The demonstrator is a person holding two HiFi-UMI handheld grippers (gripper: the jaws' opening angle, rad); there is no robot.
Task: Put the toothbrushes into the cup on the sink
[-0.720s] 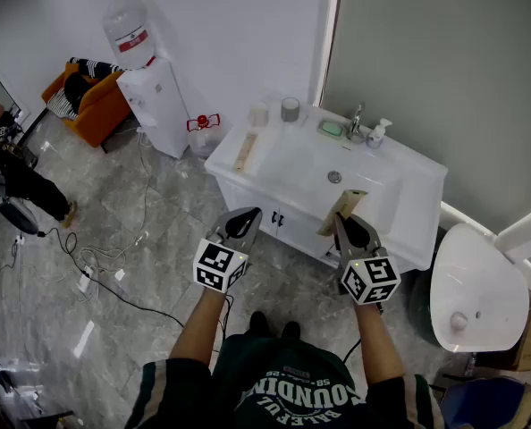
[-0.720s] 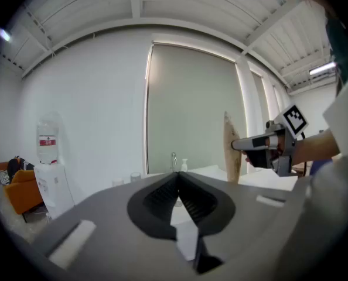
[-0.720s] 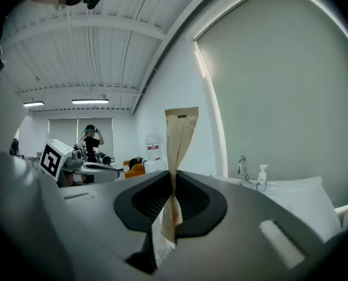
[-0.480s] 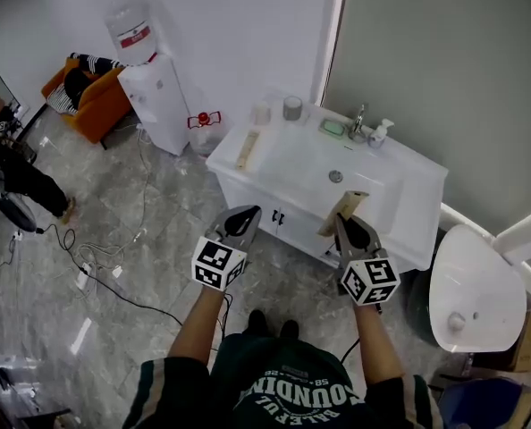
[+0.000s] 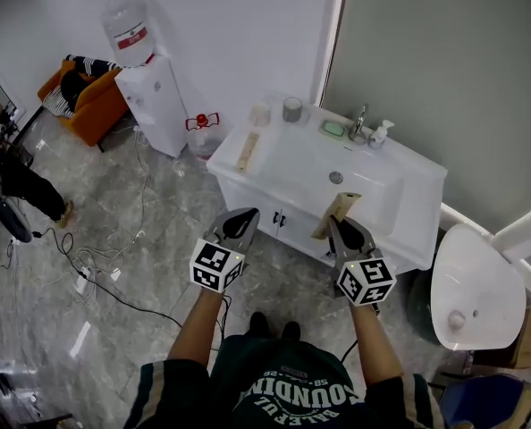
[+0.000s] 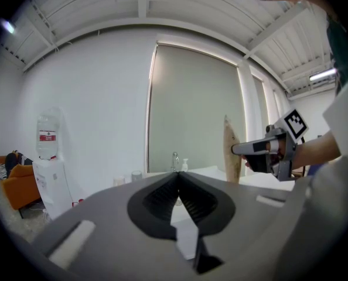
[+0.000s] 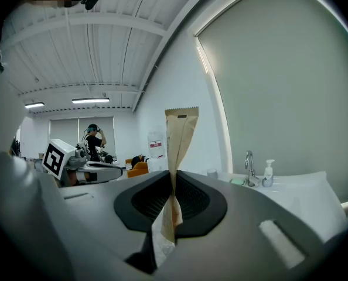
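Jaws of the right gripper (image 5: pixel 341 224) pinch the lower end of a tan paper toothbrush packet (image 5: pixel 337 211), which stands upright out of them near the counter's front edge. Jaws of the left gripper (image 5: pixel 240 220) are pressed together with nothing between them, and it is held beside the right one over the floor. Beyond them, the white sink counter (image 5: pixel 408 181) carries a second toothbrush packet (image 5: pixel 246 151) lying flat on its left rim. At the counter's back edge a pale cup (image 5: pixel 260 113) and a grey cup (image 5: pixel 290 108) stand side by side, with a soap dish (image 5: pixel 331 129), the tap (image 5: pixel 358 121) and a pump bottle (image 5: pixel 379 133) to their right. Farther left, a water dispenser (image 5: pixel 145 88) stands against the wall.
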